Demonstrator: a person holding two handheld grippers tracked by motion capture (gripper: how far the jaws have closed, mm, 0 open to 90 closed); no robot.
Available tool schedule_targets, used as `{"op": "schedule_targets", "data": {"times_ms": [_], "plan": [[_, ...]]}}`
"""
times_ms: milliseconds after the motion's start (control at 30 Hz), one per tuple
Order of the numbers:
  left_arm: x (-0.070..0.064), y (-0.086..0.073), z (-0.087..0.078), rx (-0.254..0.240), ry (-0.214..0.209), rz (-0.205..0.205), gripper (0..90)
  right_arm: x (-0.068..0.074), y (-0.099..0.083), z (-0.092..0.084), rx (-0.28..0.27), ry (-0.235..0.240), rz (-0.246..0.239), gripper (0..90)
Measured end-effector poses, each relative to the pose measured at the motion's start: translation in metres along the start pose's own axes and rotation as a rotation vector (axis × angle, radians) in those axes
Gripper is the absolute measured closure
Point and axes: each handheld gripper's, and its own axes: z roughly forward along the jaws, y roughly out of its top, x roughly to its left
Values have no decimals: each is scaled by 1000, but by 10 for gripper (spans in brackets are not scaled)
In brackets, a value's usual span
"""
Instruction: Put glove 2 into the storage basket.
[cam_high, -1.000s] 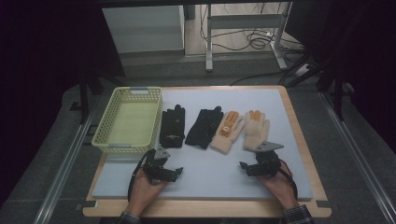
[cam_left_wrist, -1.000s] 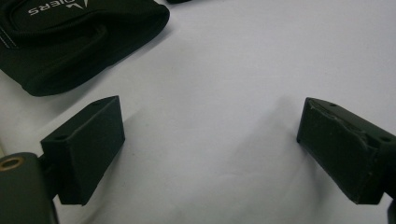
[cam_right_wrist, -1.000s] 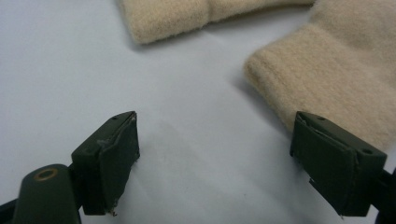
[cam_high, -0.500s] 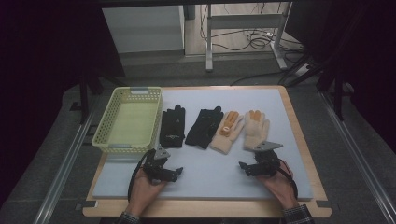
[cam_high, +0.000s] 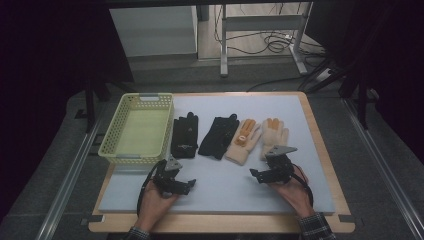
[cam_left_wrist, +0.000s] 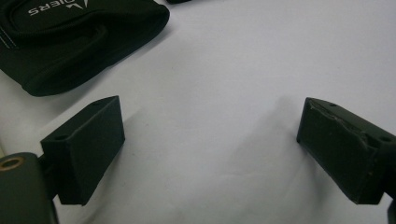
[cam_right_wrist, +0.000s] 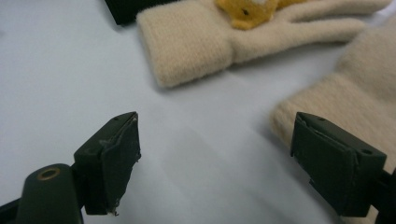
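High view: four gloves lie in a row mid-tabletop (cam_high: 300, 150), with a yellow basket (cam_high: 137, 131) at their 9 o'clock. The left tongs (cam_high: 186, 185) rest at 6 o'clock of the left black glove (cam_high: 184, 136); the right tongs (cam_high: 256, 175) rest at 6 o'clock of the right cream glove (cam_high: 274, 135).

Left gripper view: the jaws stand spread over bare tabletop, the black glove at 11 o'clock.

Right gripper view: the jaws stand spread, the cream glove's cuff just beside the right jaw, a second cream glove (cam_right_wrist: 224, 37) at 12 o'clock.
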Motion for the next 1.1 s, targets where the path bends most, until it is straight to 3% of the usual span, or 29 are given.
{"op": "schedule_targets", "data": {"times_ms": [667,1100], "plan": [[0,0,0,0,0,0,75,5,41,19,-22,39,-30,197],[0,0,0,0,-1,-1,75,7,80,55,-25,52,-32,281]]}}
